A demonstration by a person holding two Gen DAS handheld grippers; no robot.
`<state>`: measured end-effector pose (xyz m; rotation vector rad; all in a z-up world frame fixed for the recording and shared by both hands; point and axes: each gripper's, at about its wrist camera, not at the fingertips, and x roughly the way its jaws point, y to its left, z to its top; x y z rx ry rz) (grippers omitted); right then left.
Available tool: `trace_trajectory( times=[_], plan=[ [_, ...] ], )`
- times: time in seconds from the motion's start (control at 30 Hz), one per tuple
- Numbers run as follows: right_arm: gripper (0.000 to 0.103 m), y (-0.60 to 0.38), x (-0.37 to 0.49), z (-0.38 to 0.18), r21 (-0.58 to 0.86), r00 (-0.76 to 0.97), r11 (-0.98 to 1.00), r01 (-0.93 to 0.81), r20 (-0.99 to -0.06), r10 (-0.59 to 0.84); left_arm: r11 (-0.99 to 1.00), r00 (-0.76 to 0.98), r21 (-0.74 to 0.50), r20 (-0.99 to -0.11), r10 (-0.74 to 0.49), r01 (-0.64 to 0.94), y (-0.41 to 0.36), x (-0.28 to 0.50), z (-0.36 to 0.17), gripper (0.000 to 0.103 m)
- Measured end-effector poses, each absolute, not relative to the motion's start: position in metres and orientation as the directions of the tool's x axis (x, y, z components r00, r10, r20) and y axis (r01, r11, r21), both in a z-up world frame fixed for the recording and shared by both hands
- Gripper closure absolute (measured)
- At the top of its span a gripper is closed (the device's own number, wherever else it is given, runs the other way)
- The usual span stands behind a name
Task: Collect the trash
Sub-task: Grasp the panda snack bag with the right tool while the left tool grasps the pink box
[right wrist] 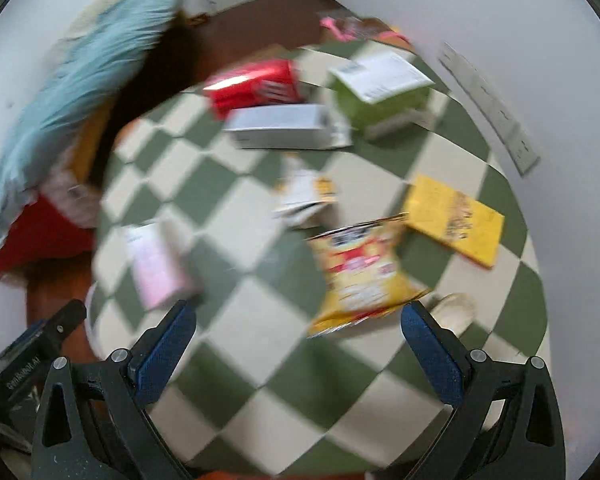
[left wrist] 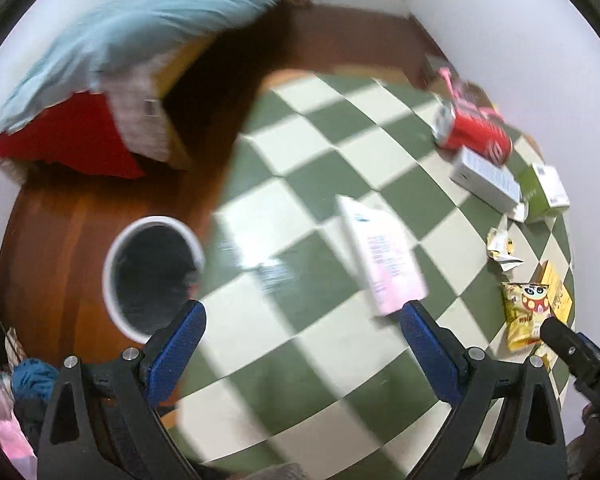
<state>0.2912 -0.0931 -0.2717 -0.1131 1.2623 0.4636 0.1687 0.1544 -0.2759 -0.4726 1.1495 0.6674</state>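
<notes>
The bench (left wrist: 324, 360), covered in a green-and-cream checked cloth, fills most of both views, with a bed and its pale blue bedding (left wrist: 140, 32) beyond its far edge over a wooden floor. Just off the bench's left edge stands the white-rimmed bin (left wrist: 154, 276), its mouth dark and facing up.

The trash lies scattered over the far and right side of the cloth: a red box (left wrist: 476, 132) touching a white carton (left wrist: 486, 180), a green-and-white box (left wrist: 544, 194) beside that, and a flat yellow packet (right wrist: 454, 220) near the right edge. Nearer in lie a pink-and-white packet (left wrist: 384, 256), a yellow snack bag (right wrist: 360, 276) and a small crumpled wrapper (left wrist: 500, 248).

The left tool (left wrist: 302, 332) has its blue pads spread wide and holds nothing; the pink-and-white packet sits just ahead of its right pad. The right tool (right wrist: 298, 332) is likewise spread and empty, with the yellow snack bag just ahead of it, between the pads' line of reach. Both views are smeared, the right one more.

This looks like the reach toward a first pick, nothing yet gathered that can be seen. The next move probably calls for lowering the right tool over the snack bag, pinching its crinkled edge, then carrying it left to the bin.
</notes>
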Motion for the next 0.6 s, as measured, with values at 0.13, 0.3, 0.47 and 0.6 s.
trace_trajectory(
  times=[0.13,0.3,0.47,0.6],
  plan=[
    [0.002,-0.098,0.321,-0.297,0.132,0.21,0.917,-0.376,-0.952,0.223,0.733,0.195,-0.01,-0.966,0.168,-0.68,0.155,0.213,-0.307,0.004],
    [0.009,-0.091,0.336,-0.322,0.105,0.177,0.917,-0.385,-0.967,0.185,0.725,0.123,-0.033,-0.99,0.072,-0.688,0.163,0.246,-0.348,0.005],
    [0.036,-0.093,0.339,-0.341,0.088,0.158,0.914,-0.396,-0.974,0.162,0.745,0.132,-0.009,-0.985,0.107,-0.666,0.164,0.245,-0.357,0.051],
    [0.045,-0.102,0.333,-0.339,0.15,0.131,0.902,-0.405,-0.967,0.22,0.794,0.155,0.012,-0.979,0.134,-0.608,0.153,0.227,-0.347,0.052]
  ],
)
